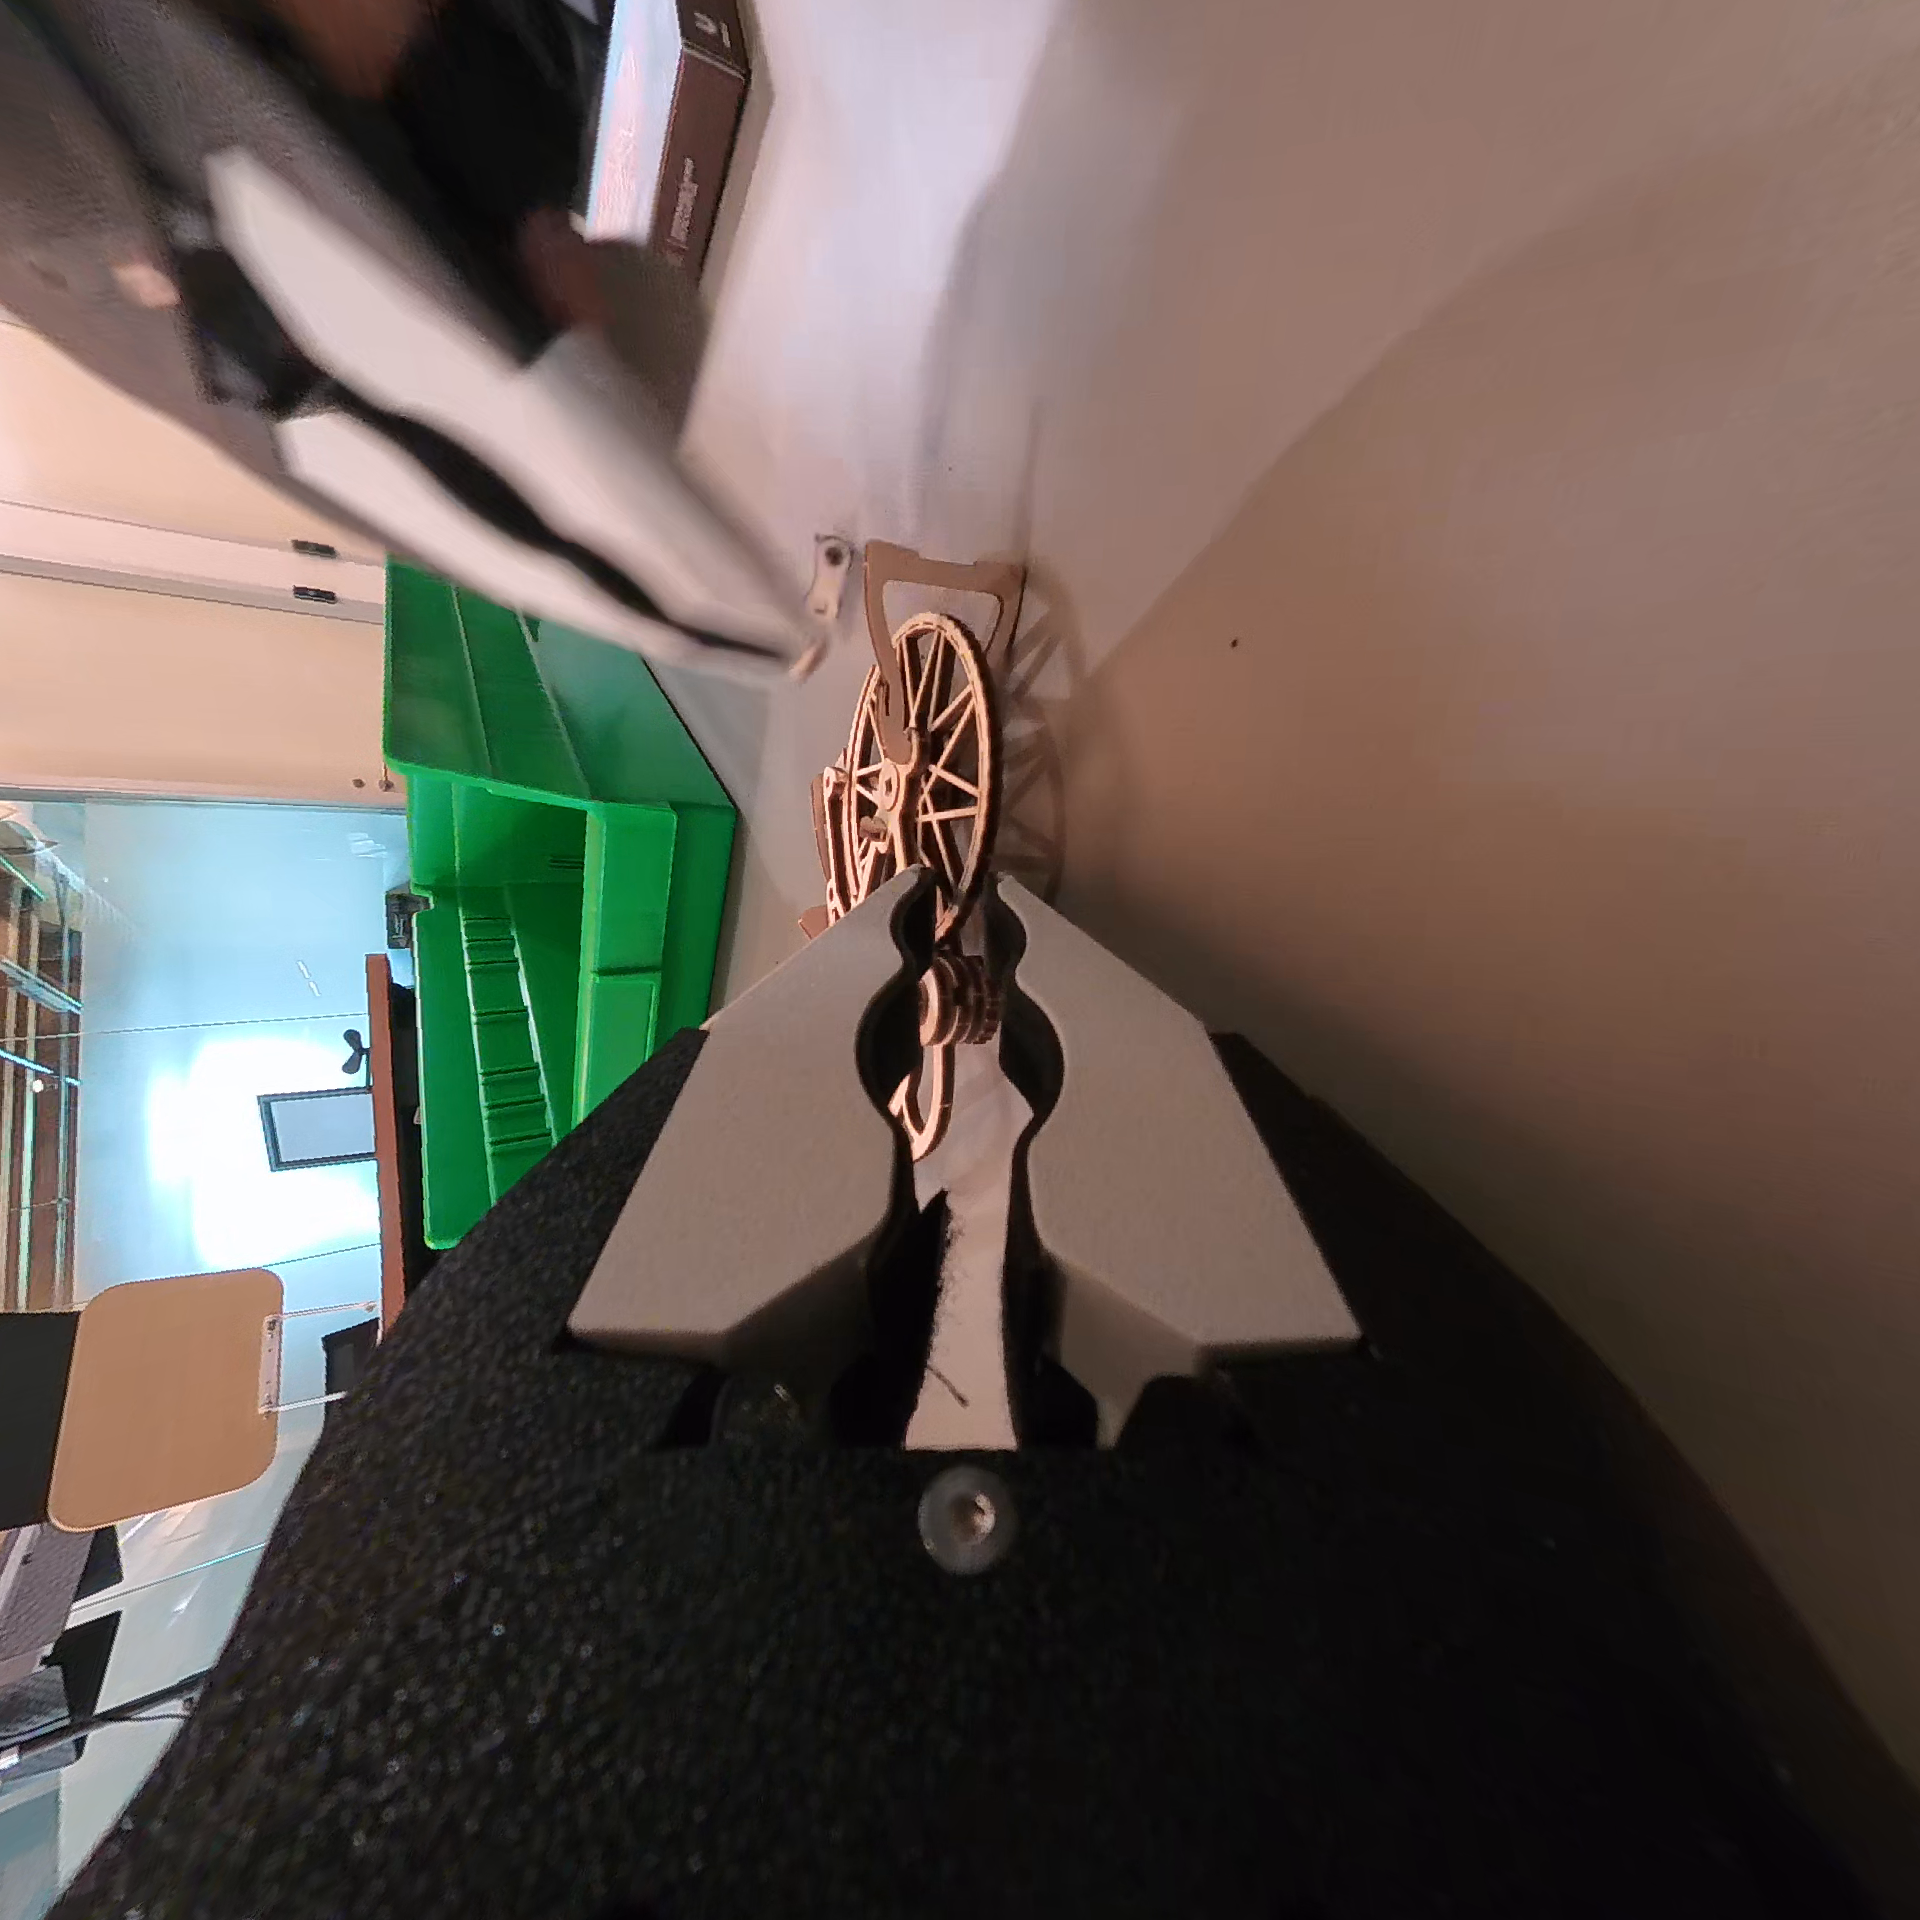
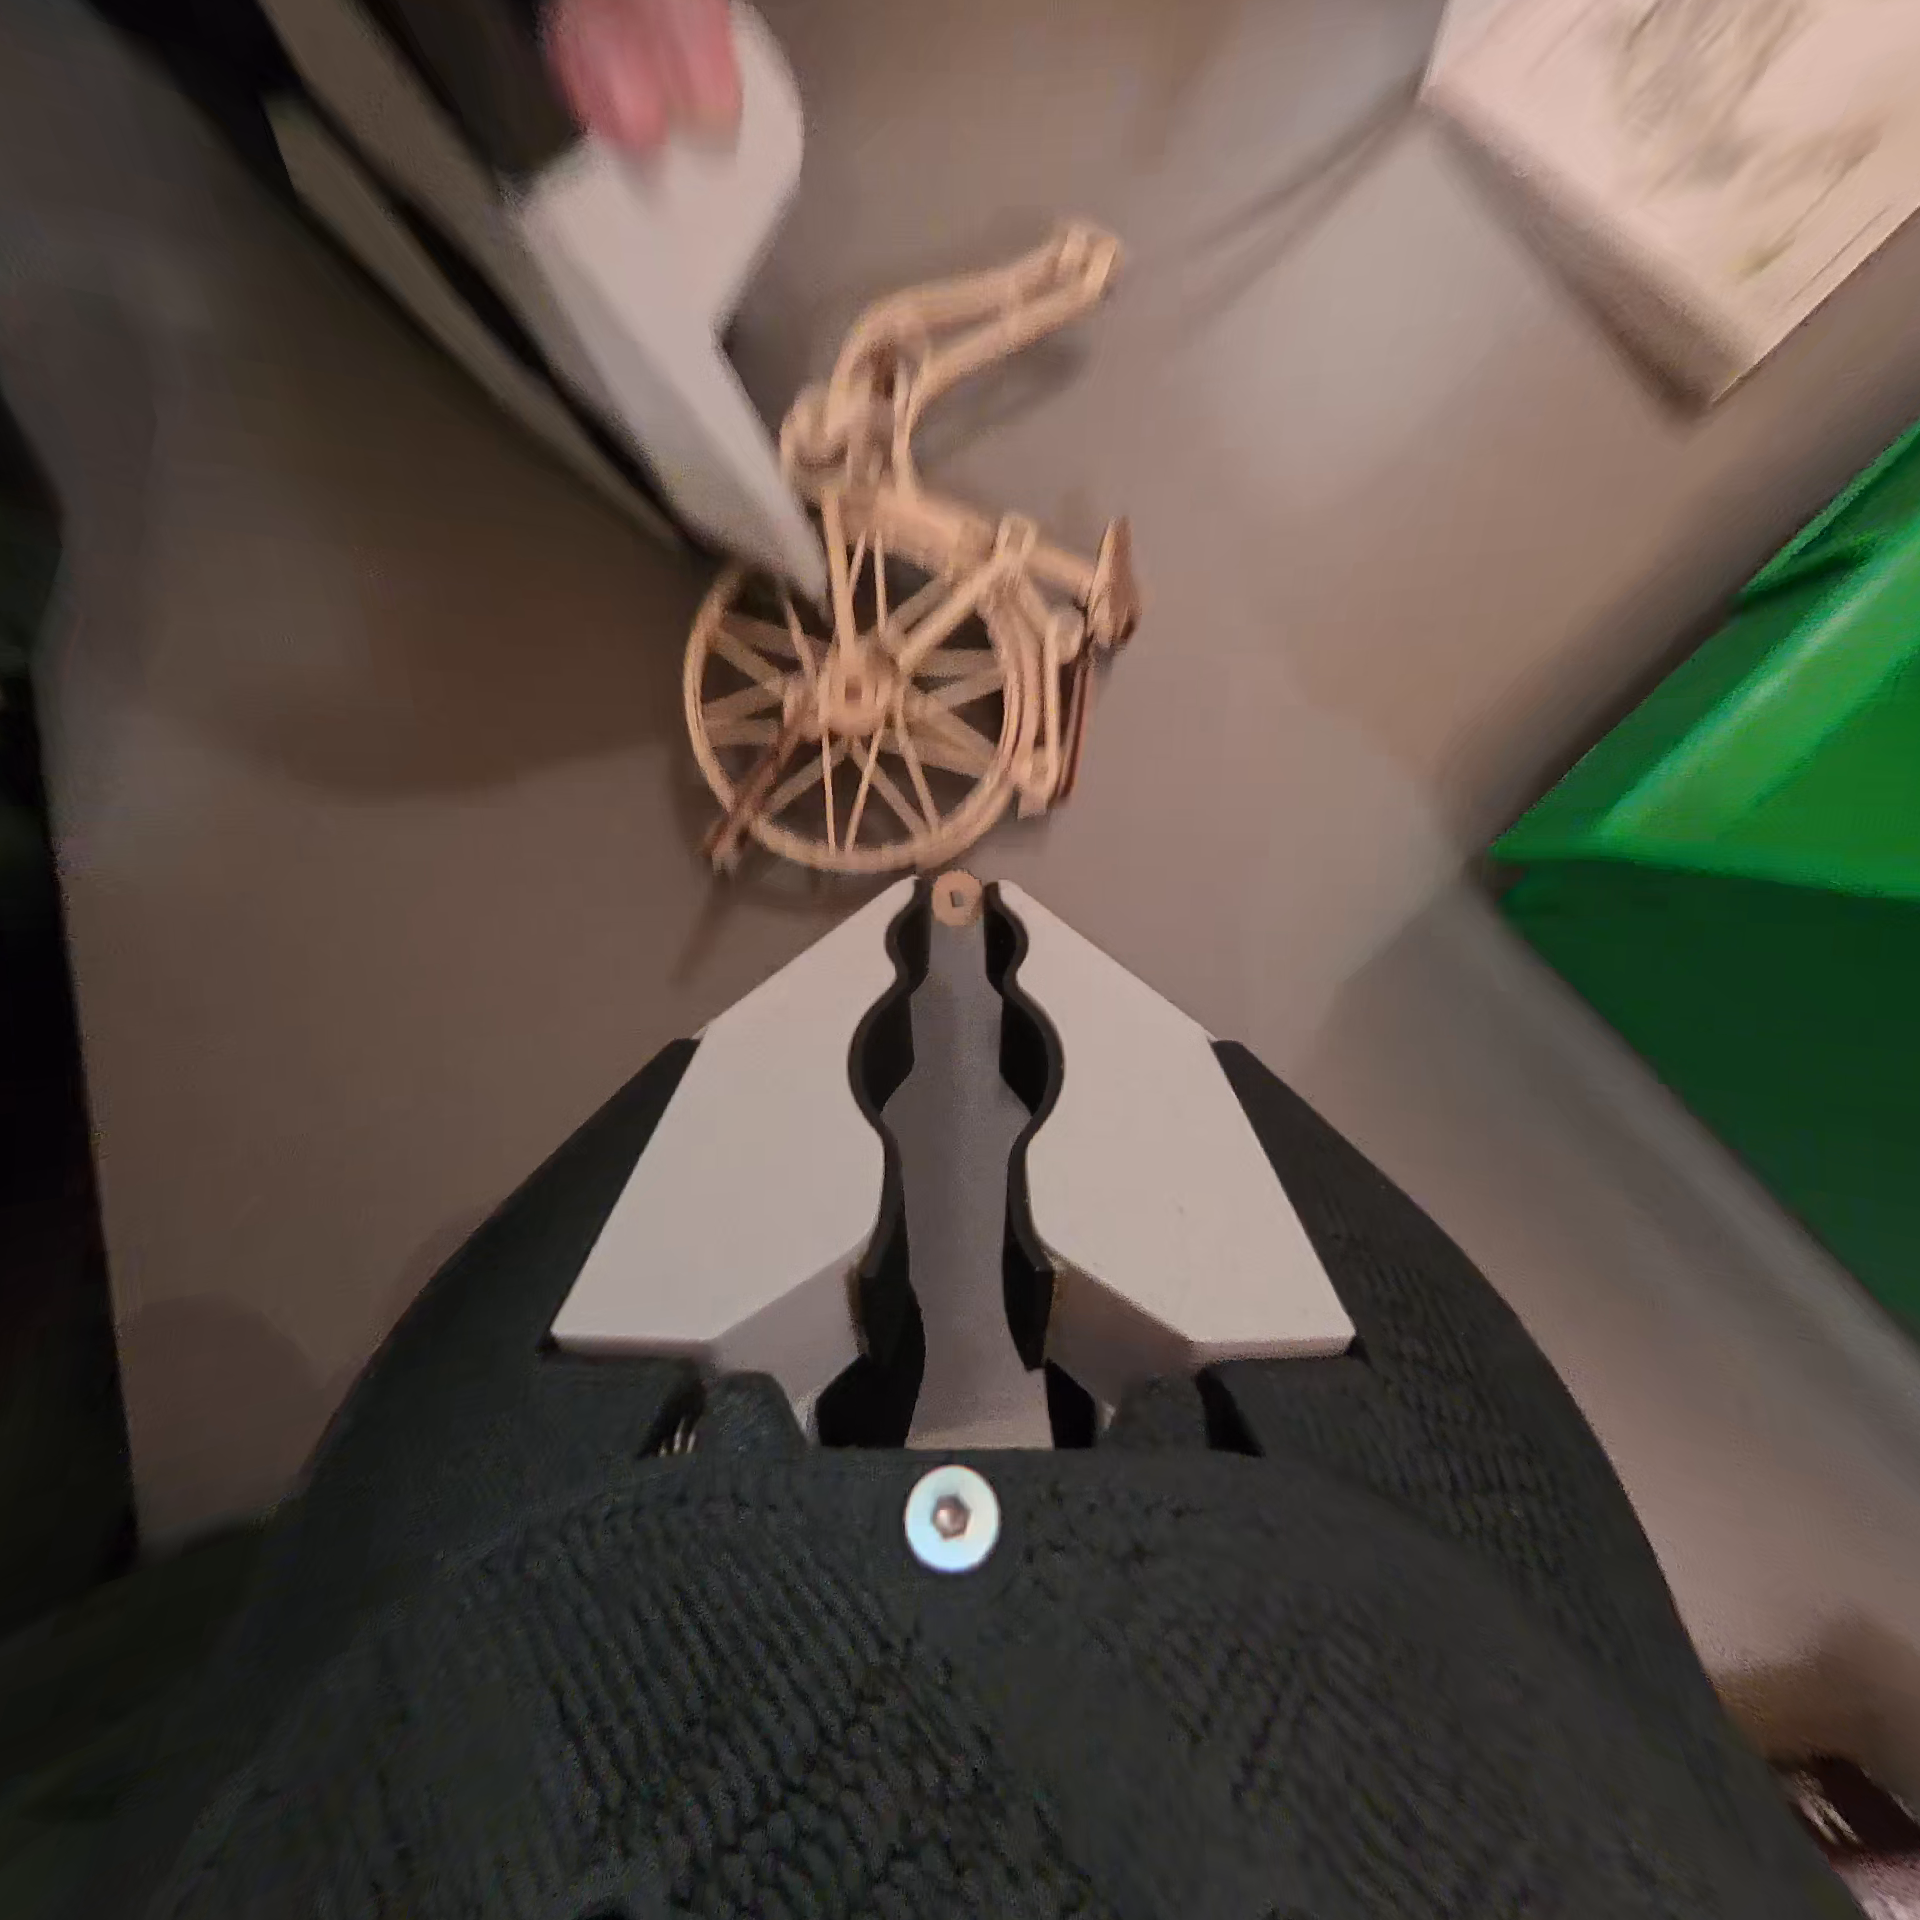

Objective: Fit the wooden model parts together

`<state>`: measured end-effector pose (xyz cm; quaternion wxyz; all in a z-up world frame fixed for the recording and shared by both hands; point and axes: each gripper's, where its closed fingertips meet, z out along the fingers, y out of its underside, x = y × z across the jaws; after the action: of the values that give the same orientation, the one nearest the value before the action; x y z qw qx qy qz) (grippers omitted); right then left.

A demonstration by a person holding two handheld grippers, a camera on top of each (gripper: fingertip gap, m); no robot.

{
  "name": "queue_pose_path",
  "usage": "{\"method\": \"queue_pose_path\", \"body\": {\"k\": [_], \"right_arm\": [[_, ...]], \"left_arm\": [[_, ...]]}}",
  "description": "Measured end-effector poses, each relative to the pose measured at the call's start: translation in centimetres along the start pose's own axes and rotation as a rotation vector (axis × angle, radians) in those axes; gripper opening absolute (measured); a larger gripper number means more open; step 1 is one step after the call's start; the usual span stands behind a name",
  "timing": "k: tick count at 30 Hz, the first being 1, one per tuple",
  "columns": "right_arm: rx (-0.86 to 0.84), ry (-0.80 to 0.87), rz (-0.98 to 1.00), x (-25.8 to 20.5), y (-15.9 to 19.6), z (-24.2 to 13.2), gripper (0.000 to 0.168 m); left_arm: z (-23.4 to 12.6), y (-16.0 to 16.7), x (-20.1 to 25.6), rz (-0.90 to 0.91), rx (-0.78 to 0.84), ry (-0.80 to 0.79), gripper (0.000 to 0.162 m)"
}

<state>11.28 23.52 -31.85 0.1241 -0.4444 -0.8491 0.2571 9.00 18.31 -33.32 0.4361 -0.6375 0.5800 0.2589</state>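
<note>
fingers of the left gripper [image 1: 961,894] are clenching the wooden bicycle model [image 1: 920,769] by a stack of small discs near its spoked wheel, holding it against the pale table [image 1: 1455,727]. right gripper [image 2: 956,899] is pinching a small wooden washer [image 2: 956,897] at its tips, just beside the wheel rim [image 2: 821,847]. most of the frame looks assembled; the washer is not yet fitted, probably on the hub [image 2: 852,691]. green bin [image 2: 1745,748] is sitting well apart.
</note>
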Motion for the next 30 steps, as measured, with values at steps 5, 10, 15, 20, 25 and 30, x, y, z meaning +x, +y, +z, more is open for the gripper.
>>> {"method": "queue_pose_path", "body": {"k": [5,10,15,20,25,30], "right_arm": [[0.132,-0.083,0.054,-1.3,-3.2,0.5,0.008],[0.086,-0.119,0.090,-2.0,-3.4,1.7,0.008],[0.006,-0.082,0.105,-1.8,-2.8,2.1,0.008],[-0.015,-0.080,0.121,-1.9,-2.8,2.3,0.008],[-0.031,-0.059,0.111,-1.9,-2.8,2.4,0.008],[-0.013,-0.076,0.120,-2.1,-3.0,2.4,0.015]], "left_arm": [[0.1,-0.1,0.0,0.029,-0.021,-0.012,0.005],[0.2,-0.2,-0.1,0.039,-0.027,-0.018,0.005],[0.2,-0.3,-0.1,0.047,-0.033,-0.021,0.005],[0.3,-0.3,-0.1,0.051,-0.036,-0.022,0.005],[0.3,-0.4,-0.1,0.050,-0.036,-0.022,0.005],[0.3,-0.4,-0.1,0.048,-0.034,-0.021,0.005]]}}
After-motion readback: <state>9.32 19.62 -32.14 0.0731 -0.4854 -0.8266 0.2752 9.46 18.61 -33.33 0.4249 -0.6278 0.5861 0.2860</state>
